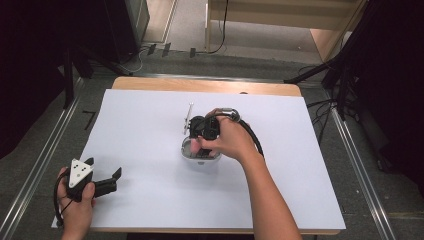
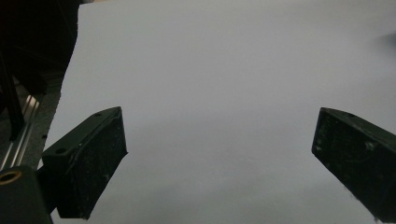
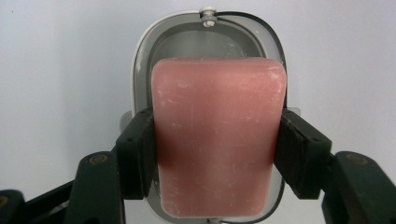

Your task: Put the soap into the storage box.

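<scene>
A pink bar of soap (image 3: 217,135) sits between the black jaws of my right gripper (image 3: 215,158), whose pads press on its two long sides. Directly under the soap is an oval grey soap dish (image 3: 140,70) with a white rim and a small screw at its far end. In the high view, the right gripper (image 1: 201,145) points down over the dish (image 1: 191,156) at mid-table, and the hand hides the soap. My left gripper (image 1: 113,181) rests at the table's near left corner, jaws wide open over bare white sheet (image 2: 219,158).
A white sheet (image 1: 280,165) covers the wooden table. A thin metal piece (image 1: 189,116) lies just beyond the dish. Metal floor rails (image 1: 40,165) run along both sides, with cables and dark stands (image 1: 340,85) at the far right.
</scene>
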Motion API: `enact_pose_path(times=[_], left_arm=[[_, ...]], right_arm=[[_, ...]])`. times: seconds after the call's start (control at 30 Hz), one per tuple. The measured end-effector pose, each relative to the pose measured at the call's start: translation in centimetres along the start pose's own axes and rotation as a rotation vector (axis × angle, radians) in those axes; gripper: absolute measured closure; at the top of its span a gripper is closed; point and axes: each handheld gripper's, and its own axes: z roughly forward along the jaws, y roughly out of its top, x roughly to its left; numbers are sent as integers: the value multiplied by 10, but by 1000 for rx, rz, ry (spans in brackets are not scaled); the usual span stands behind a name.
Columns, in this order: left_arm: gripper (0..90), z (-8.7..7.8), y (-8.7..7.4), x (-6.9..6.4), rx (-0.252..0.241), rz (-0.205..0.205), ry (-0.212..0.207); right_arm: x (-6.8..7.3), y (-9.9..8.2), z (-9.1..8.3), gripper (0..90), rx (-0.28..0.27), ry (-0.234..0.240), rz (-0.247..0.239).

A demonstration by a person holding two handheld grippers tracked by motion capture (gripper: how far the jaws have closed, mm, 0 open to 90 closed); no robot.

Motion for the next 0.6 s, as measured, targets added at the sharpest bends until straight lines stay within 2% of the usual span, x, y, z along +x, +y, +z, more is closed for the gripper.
enact_pose_path(times=[0.37,0.6], left_arm=[[37,0,0,0,0,0,0],[36,0,0,0,0,0,-2]], right_arm=[[-2,-2,3,388,7,8,-1],[-3,-2,4,385,-5,18,23]])
